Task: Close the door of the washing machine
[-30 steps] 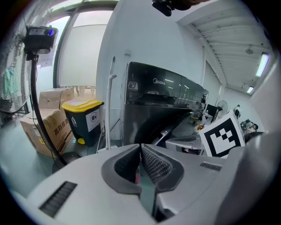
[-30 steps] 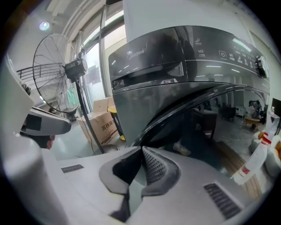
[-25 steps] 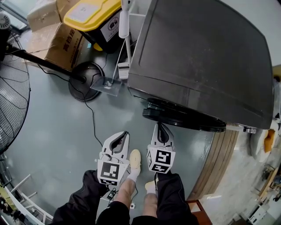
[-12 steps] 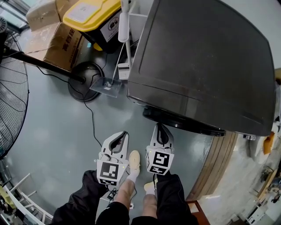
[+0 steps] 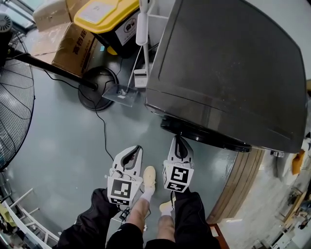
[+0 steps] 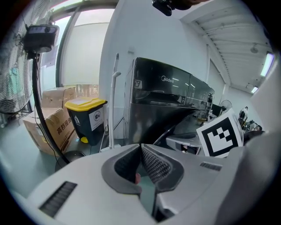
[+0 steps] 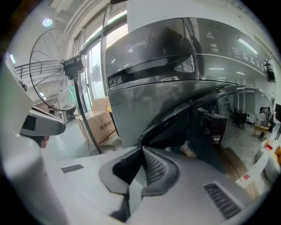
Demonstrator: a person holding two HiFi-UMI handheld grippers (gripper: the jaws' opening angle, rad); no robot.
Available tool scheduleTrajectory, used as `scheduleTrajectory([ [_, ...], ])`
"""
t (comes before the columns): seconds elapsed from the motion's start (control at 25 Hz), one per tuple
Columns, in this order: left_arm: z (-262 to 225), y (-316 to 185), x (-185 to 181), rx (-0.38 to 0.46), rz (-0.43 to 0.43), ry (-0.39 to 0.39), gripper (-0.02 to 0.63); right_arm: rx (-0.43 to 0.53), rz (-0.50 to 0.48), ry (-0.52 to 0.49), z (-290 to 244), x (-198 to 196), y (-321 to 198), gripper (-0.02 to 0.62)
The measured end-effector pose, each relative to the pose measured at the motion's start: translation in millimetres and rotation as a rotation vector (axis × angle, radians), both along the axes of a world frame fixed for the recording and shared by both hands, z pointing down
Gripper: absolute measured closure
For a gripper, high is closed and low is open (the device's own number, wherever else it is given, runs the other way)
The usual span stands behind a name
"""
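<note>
The dark grey washing machine (image 5: 228, 63) fills the upper right of the head view. Its round black door (image 5: 206, 134) juts out from the front, apparently ajar. My right gripper (image 5: 178, 140) is shut and empty, its tip just below the door's left rim; whether it touches I cannot tell. In the right gripper view the door's curved glass (image 7: 193, 118) rises right behind the closed jaws of that gripper (image 7: 142, 149). Left of it, over the floor, my left gripper (image 5: 137, 148) is shut and empty. It faces the machine (image 6: 167, 96) from farther back, with its tips (image 6: 140, 147) together.
A standing fan (image 5: 14, 97) with a round base (image 5: 97, 88) and a cable (image 5: 103, 138) occupies the left floor. Cardboard boxes (image 5: 73, 46), a yellow-lidded bin (image 5: 104, 14) and a white pole (image 5: 142, 29) stand behind. A wooden step (image 5: 240, 177) lies at right. A person's feet (image 5: 149, 177) are below the grippers.
Only the head view has shifted slightly. Both grippers and the door stay where they were.
</note>
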State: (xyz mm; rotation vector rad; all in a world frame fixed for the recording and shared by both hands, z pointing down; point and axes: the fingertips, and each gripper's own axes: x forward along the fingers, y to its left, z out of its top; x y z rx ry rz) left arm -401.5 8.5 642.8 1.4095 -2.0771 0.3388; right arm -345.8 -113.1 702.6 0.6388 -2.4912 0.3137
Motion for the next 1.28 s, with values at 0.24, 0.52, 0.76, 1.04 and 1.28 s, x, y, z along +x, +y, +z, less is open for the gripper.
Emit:
scheduleTrajectory([
  [0.24, -21, 7, 11, 0.007, -0.02, -0.026, 0.577, -0.001, -0.031, -0.029, -23, 12, 9, 0.578],
  [0.52, -81, 12, 39, 0.042, -0.04, -0.072, 0.577, 0.007, -0.073, -0.068, -85, 46, 17, 0.578],
  [0.76, -151, 11, 76, 0.103, -0.053, -0.133, 0.577, 0.023, -0.105, -0.143, -160, 80, 21, 0.578],
  [1.04, -239, 29, 136, 0.162, -0.058, -0.188, 0.577, 0.099, -0.158, -0.194, -261, 137, 41, 0.578],
  [1.28, -325, 34, 191, 0.241, -0.036, -0.268, 0.577, 0.175, -0.168, -0.28, -353, 194, 48, 0.578],
])
